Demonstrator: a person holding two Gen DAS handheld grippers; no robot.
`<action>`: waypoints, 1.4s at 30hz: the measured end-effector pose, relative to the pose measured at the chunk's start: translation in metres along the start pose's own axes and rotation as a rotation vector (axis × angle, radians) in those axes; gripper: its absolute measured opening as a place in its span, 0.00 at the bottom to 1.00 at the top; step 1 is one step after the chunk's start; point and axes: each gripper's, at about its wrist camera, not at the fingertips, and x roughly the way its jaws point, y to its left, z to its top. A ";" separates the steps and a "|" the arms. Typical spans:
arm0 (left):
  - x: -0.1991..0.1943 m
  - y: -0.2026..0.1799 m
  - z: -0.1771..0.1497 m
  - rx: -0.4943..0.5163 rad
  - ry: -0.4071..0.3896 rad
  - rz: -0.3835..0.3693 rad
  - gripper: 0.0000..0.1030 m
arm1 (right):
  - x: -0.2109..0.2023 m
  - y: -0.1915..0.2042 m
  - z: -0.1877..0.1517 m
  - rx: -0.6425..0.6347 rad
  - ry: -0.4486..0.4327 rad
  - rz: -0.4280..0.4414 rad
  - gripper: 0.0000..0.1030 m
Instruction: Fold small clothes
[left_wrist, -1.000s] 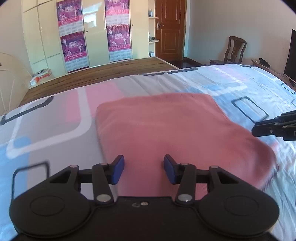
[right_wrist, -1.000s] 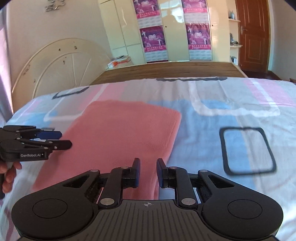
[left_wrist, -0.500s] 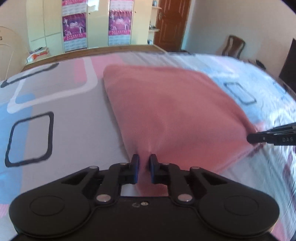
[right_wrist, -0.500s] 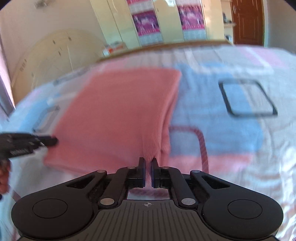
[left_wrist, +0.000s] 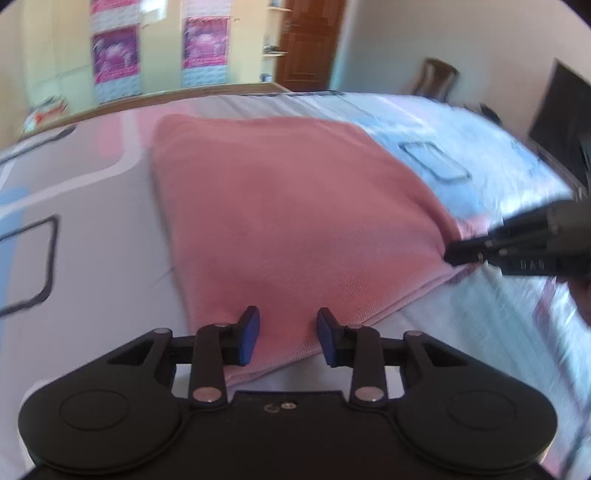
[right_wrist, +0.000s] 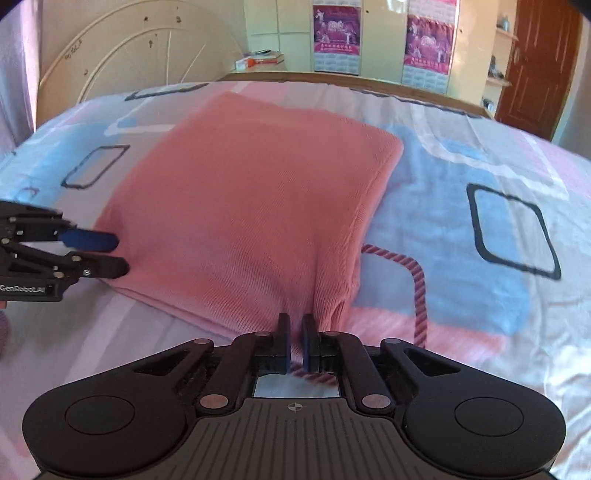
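A folded pink knit garment (left_wrist: 288, 206) lies flat on the patterned bed sheet (left_wrist: 74, 206); it also shows in the right wrist view (right_wrist: 243, 199). My left gripper (left_wrist: 287, 334) is open, its blue pads either side of the garment's near edge. It also shows in the right wrist view (right_wrist: 110, 254) at the cloth's left corner. My right gripper (right_wrist: 294, 341) is shut on the garment's near right corner, where the cloth bunches up. It shows in the left wrist view (left_wrist: 454, 254) at the cloth's right corner.
The bed has a wooden footboard (right_wrist: 369, 83) and a cream headboard (right_wrist: 140, 48). Wardrobes with posters (left_wrist: 114, 55), a brown door (left_wrist: 306, 40), a chair (left_wrist: 436, 77) and a dark screen (left_wrist: 557, 107) stand around the room.
My left gripper was shut on the garment's near edge half a second ago and has now opened. My right gripper stays shut on its corner, and the garment lies flatter.
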 end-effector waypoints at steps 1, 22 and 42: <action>-0.009 0.000 0.004 -0.006 -0.040 0.005 0.27 | -0.004 -0.002 0.000 0.004 -0.029 0.000 0.06; 0.022 -0.015 0.050 0.008 -0.062 0.197 0.63 | 0.035 -0.011 0.056 0.011 -0.214 -0.017 0.06; -0.008 -0.007 0.043 -0.071 -0.146 0.283 0.84 | 0.016 -0.052 0.048 0.195 -0.205 0.082 0.40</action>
